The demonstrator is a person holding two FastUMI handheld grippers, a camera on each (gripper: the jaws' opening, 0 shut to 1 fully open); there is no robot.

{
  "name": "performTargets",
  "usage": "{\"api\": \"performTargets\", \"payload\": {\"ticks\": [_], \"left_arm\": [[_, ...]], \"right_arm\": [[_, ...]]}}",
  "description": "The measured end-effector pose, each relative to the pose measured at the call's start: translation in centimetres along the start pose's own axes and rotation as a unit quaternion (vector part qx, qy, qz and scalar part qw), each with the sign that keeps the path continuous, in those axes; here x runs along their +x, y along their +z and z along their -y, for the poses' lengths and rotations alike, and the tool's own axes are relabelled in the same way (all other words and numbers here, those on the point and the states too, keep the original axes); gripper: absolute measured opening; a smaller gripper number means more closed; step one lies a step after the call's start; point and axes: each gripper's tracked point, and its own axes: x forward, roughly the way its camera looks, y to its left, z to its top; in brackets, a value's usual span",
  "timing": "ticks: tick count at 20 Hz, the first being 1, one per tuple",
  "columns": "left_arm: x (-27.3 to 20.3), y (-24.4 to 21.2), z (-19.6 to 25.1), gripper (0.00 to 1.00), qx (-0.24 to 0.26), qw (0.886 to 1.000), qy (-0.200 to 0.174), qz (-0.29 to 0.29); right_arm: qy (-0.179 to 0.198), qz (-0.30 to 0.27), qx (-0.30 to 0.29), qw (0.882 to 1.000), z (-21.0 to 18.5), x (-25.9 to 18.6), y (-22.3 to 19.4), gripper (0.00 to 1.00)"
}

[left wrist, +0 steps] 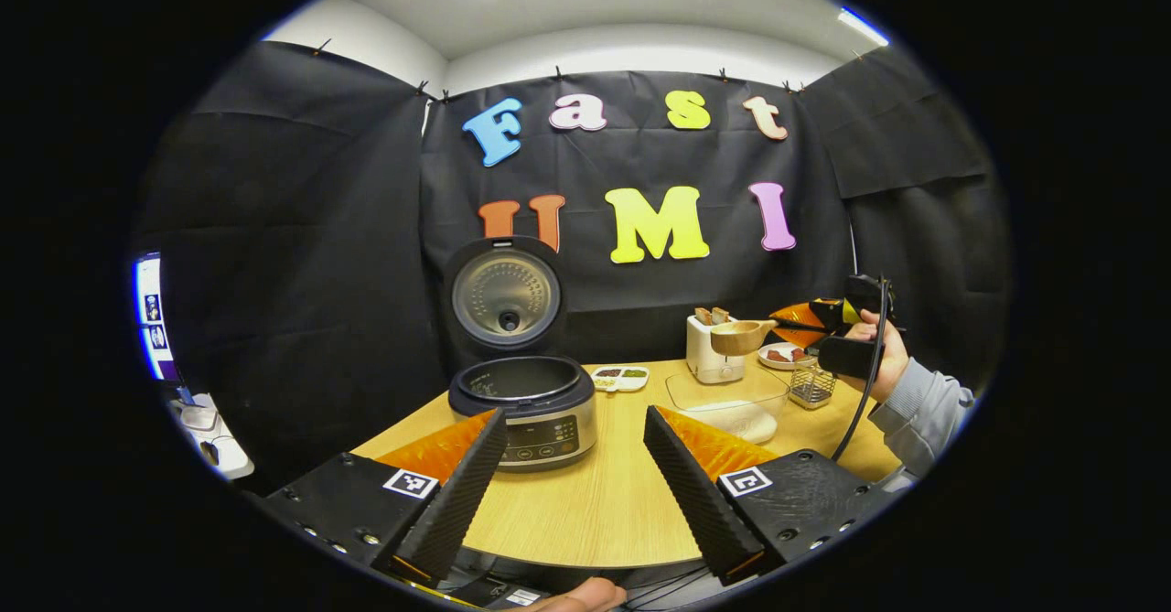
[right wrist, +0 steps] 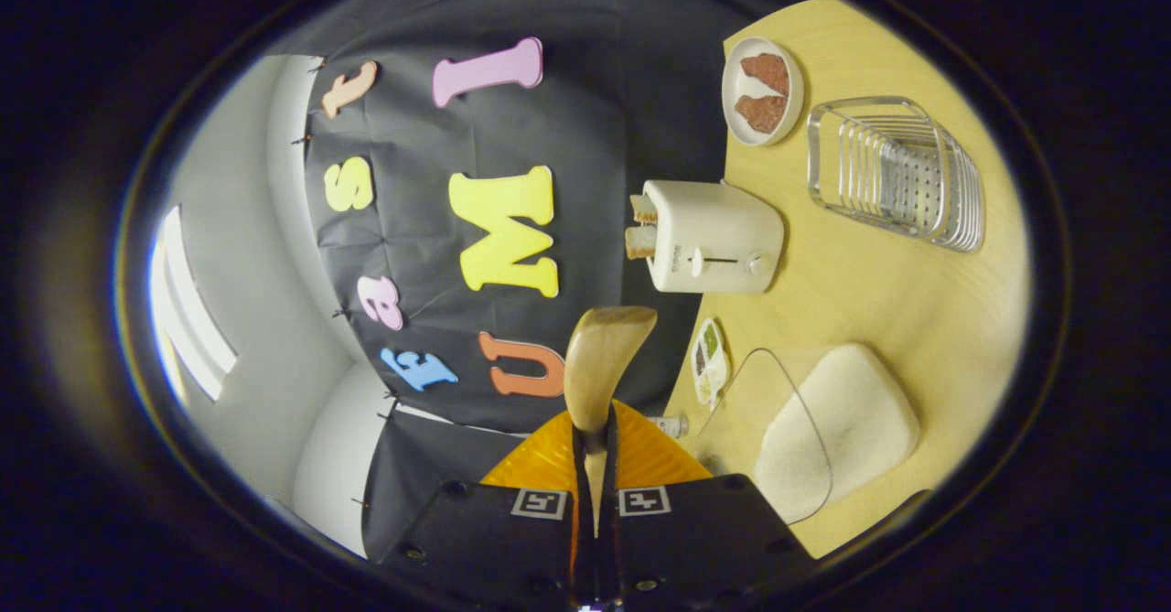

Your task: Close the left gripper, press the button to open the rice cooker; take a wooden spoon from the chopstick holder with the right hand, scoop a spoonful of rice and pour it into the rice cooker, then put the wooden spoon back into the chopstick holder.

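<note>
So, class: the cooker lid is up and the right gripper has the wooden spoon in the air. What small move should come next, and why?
Probably lower the wooden spoon into the rice in the clear container. The right gripper grips its handle, its bowl looks empty, and the rice cooker already stands open.

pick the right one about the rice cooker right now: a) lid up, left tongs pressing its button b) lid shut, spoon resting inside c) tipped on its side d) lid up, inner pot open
d: in the left gripper view the rice cooker stands upright on the table with its lid raised and the pot open, while the left tongs sit open short of it and the wooden spoon is held off to the side.
</note>
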Motion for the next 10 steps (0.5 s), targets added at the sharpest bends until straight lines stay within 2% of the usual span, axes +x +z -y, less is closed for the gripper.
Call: {"api": "performTargets", "payload": {"ticks": [7, 10], "left_arm": [[-1.7, -0.9, -4.7, 0.96, -0.008, 0.999, 0.031, -0.002], [-2.5, -1.4, -5.5, 0.96, -0.025, 0.999, 0.027, -0.008]], "right_arm": [[0.001, -0.034, -0.039, 0.999, -3.9, 5.3, -6.1, 0.07], [-0.004, -0.061, -0.058, 0.996, -5.2, 7.8, -9.8, 0.07]]}}
